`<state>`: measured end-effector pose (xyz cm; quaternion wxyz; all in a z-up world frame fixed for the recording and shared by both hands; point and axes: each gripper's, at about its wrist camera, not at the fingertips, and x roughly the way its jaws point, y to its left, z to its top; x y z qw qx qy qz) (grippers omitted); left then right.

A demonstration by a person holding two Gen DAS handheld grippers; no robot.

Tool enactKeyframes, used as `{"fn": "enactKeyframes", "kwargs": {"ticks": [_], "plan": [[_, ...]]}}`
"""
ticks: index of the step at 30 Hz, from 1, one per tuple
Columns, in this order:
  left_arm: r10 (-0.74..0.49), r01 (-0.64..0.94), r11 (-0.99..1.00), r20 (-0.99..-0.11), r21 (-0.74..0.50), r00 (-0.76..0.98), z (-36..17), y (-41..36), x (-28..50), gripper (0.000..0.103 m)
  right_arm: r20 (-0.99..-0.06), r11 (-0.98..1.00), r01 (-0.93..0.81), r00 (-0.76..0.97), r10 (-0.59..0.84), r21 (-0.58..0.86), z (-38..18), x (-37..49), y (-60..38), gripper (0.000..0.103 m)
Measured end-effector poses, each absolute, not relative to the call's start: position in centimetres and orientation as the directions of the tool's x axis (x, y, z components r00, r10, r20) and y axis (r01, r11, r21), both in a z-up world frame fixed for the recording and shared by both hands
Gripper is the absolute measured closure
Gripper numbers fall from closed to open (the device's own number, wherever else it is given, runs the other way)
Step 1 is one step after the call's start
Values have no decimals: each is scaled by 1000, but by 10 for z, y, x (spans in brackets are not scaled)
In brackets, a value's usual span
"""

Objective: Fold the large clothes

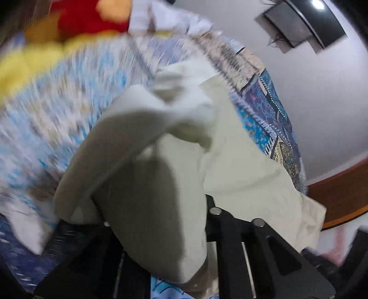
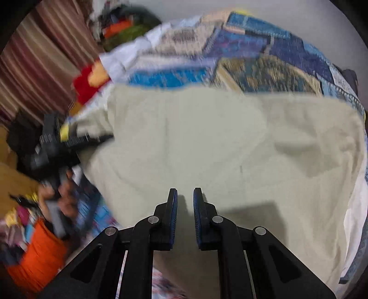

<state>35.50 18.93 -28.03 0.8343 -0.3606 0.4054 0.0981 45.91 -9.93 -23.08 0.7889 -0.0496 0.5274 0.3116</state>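
Right gripper is hanging empty over the cream garment, fingers a small gap apart. Left gripper has a bunched fold of that cloth clamped between its fingers. Garment's spread on the blue patchwork bedspread, plush toy beyond.
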Motion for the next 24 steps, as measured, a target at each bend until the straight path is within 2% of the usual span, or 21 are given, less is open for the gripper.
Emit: {"fn": "enactKeyframes", "kwargs": {"ticks": [3,7,10,16,19,24], "plan": [[-35,-432,792,-738,-432,674,-252,182,342,95,-850,777,-590,273,450,222,-224,452,-73,94],[45,-404,852,-721,-334,692,-229,179,329,95,-903,733,-647,160,400,209,-269,441,-28,94],[98,-378,890,-703,-255,705,-214,169,328,95,-888,703,-657,110,446,271,-284,435,-17,94],[117,-264,954,-634,-142,765,-173,114,338,96,-874,720,-591,50,484,365,-283,444,-25,94],[147,-202,979,-575,-33,805,-148,72,345,96,-851,737,-552,90,517,390,-267,442,-50,94],[110,-83,994,-500,76,859,-119,6,355,96,-756,782,-444,288,588,439,-216,415,-148,94]]}}
